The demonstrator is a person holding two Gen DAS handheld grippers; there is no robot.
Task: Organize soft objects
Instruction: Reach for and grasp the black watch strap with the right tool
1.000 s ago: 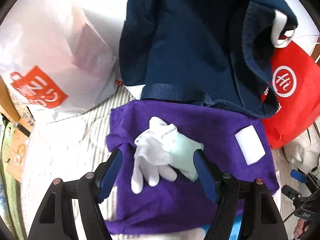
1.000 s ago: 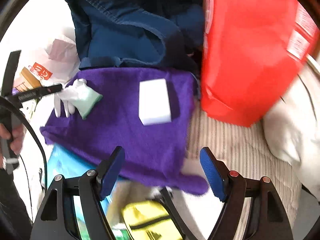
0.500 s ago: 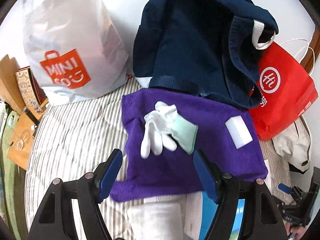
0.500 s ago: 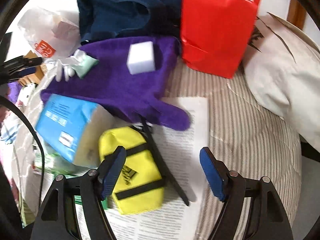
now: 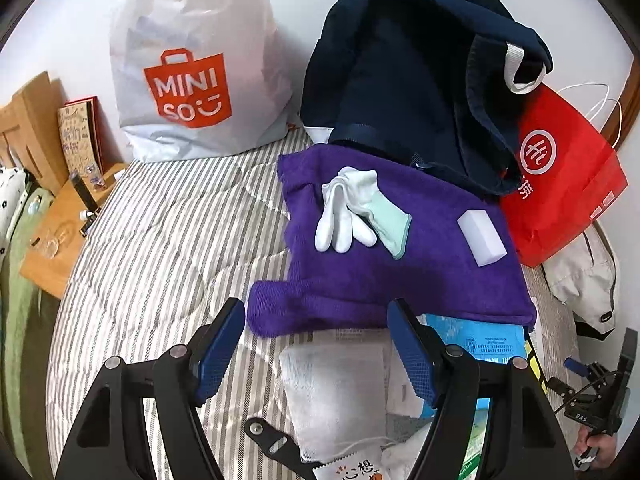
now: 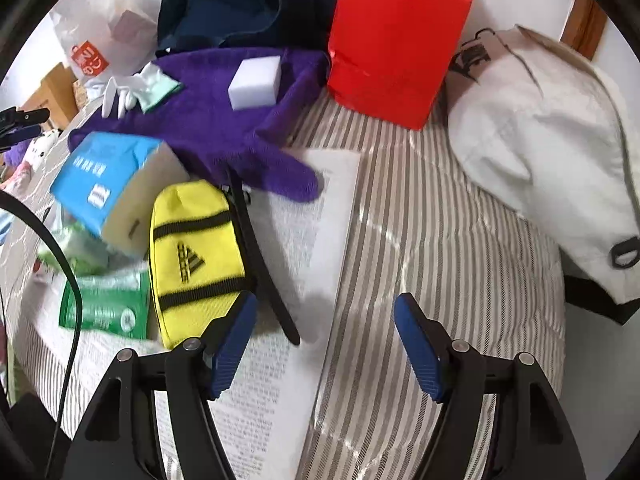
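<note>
A purple towel (image 5: 400, 280) lies spread on the striped bed; it also shows in the right wrist view (image 6: 208, 128). On it lie a white glove with a mint cuff (image 5: 356, 208) (image 6: 140, 88) and a white sponge block (image 5: 482, 234) (image 6: 254, 84). A folded white cloth (image 5: 332, 392) lies just below the towel. My left gripper (image 5: 316, 344) is open and empty, above the towel's near edge. My right gripper (image 6: 324, 344) is open and empty, over a printed paper sheet (image 6: 304, 264).
A navy bag (image 5: 420, 80), a red paper bag (image 5: 560, 184) (image 6: 400, 36) and a white MINISO bag (image 5: 192, 64) stand at the back. A yellow pouch (image 6: 192, 256), a blue tissue pack (image 6: 108, 184), green packets (image 6: 108, 312) and a white backpack (image 6: 552, 148) lie on the bed. A wooden nightstand (image 5: 60, 232) stands at left.
Both grippers have pulled back from the towel. The glove and sponge look smaller and farther. The yellow pouch, tissue pack and paper sheet came into the right view. Both stayed open.
</note>
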